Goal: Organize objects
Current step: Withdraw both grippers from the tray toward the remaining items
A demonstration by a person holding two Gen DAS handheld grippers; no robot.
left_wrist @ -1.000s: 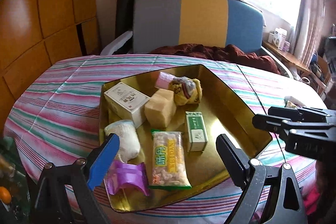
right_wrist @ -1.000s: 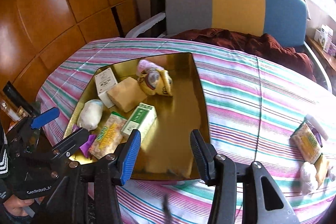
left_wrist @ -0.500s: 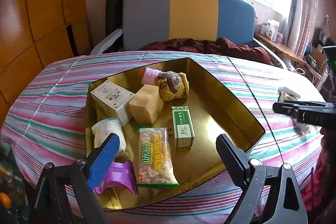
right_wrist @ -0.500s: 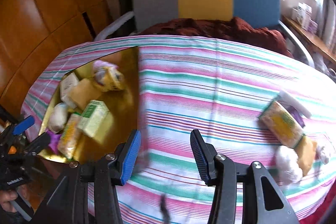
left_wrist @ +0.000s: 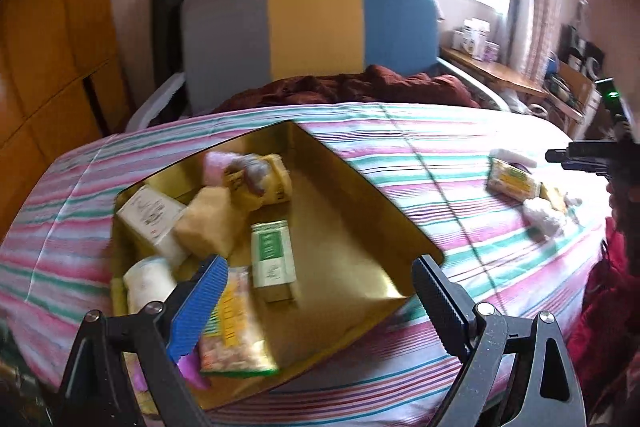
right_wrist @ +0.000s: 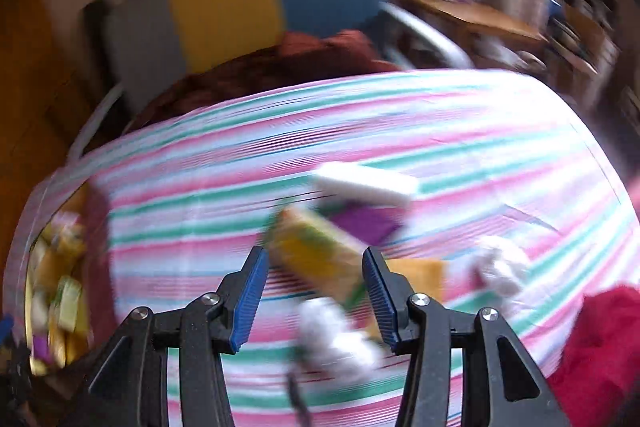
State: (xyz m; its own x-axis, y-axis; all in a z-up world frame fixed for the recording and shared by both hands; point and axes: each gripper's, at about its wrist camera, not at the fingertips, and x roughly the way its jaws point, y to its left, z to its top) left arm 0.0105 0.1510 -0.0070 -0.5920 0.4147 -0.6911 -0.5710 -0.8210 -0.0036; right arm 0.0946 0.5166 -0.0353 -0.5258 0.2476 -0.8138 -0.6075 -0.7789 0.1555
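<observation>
A gold tray (left_wrist: 360,227) lies on the striped tablecloth and holds several snack packs and boxes, among them a green box (left_wrist: 273,253) and a clear snack bag (left_wrist: 232,323). My left gripper (left_wrist: 316,291) is open and empty above the tray's near edge. A loose pile lies on the cloth at the right: a yellow-green packet (right_wrist: 316,259), a white bar (right_wrist: 366,183), a purple packet (right_wrist: 366,221) and white wrapped pieces (right_wrist: 332,335). My right gripper (right_wrist: 314,291) is open, its fingers either side of the yellow-green packet in the blurred view. The pile (left_wrist: 516,179) and right gripper (left_wrist: 588,157) show in the left wrist view.
A grey, yellow and blue chair (left_wrist: 312,27) with a dark red cloth (left_wrist: 348,87) stands behind the table. Wooden panels (left_wrist: 48,47) are at the left. A side table (left_wrist: 492,67) with small items is by the window. The person's red sleeve (right_wrist: 600,347) is at the right.
My right gripper has swung right from the tray to the loose pile and now hangs over the yellow-green packet. My left gripper drifted slightly; the tray items have not moved.
</observation>
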